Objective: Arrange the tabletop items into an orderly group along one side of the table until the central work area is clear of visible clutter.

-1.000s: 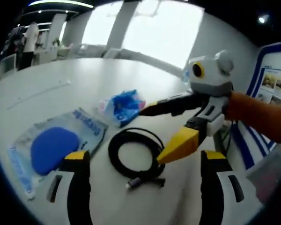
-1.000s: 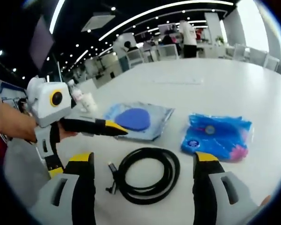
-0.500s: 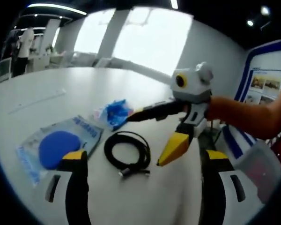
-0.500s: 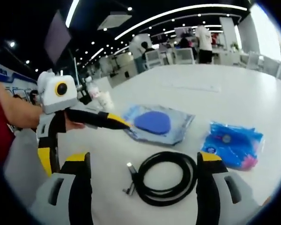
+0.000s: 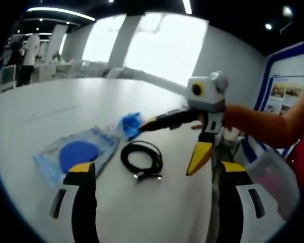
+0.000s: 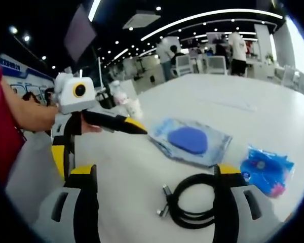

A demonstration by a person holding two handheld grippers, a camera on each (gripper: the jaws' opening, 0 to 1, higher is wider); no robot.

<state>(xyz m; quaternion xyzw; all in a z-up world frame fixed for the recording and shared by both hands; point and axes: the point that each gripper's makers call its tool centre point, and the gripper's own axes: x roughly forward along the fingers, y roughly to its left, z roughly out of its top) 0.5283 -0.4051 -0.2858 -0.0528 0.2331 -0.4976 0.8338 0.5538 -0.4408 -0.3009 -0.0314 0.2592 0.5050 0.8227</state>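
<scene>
Sorting is judged barely begun: both claws, left (image 5: 154, 174) and right (image 6: 154, 174), are held agape and empty above the white desk (image 5: 45, 109). Coiled black cable (image 5: 142, 159), clear blue-pad packet (image 5: 78, 154) and crumpled blue bag (image 5: 130, 124) are left mid-desk; a descent onto one is required.

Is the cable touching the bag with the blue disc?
Apart. In the left gripper view, bare white table separates the cable from the bag; the right gripper view shows the same gap.

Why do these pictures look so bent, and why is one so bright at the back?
Left gripper view: big windows behind the table are blown out white, and the fisheye lens curves the table edge. Right gripper view: ceiling light strips bow into arcs, and the coiled cable looks slightly soft.
</scene>
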